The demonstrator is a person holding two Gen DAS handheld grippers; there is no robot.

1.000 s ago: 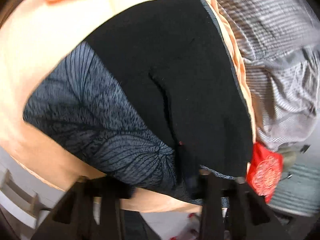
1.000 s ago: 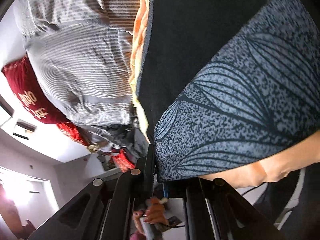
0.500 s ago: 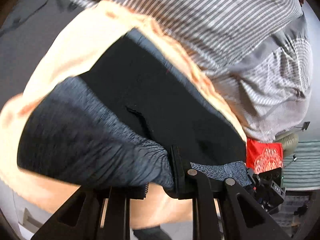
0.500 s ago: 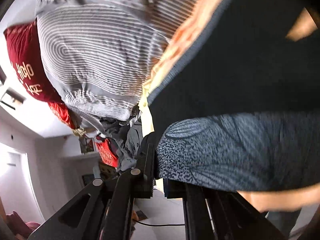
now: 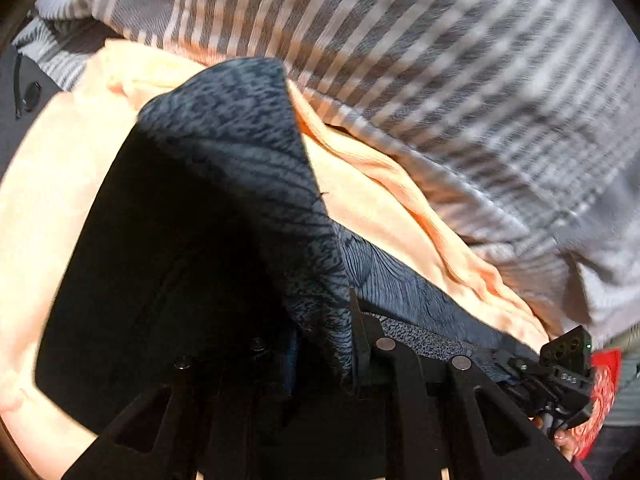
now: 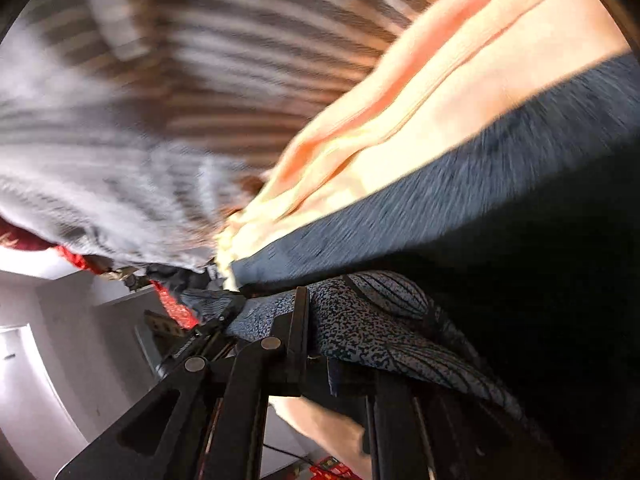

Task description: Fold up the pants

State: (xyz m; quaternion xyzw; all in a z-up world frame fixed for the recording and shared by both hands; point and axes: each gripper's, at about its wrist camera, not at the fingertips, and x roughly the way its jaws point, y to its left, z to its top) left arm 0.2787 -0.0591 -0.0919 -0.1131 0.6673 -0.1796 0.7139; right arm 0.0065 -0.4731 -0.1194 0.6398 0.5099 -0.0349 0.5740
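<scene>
While both grippers are clamped onto fabric, the left gripper has its fingers pinching the patterned grey-blue edge of the pants, and the right gripper does the same thing, its fingers squeezed on a speckled bit of that same hem. Fingers on both sides look close together with cloth between them, no gap I can see.

From the pinch, the pants rise up and away from the left camera, a folded-over flap with the leaf-print side out and the black side showing on its left. The long edge runs between the two grippers, roughly side to side, and you can actually spot the right gripper at the far lower right of the left view, so the held edge stretches across to it. In the right view the pants stretch off to the right, pretty blurred.

Under the pants is a peach-orange sheet, all rumpled. Past that lies a grey striped duvet bunched up right beside the sheet, crowding the far side. Something red sits at the edge, and the right view catches a pale wall too.
</scene>
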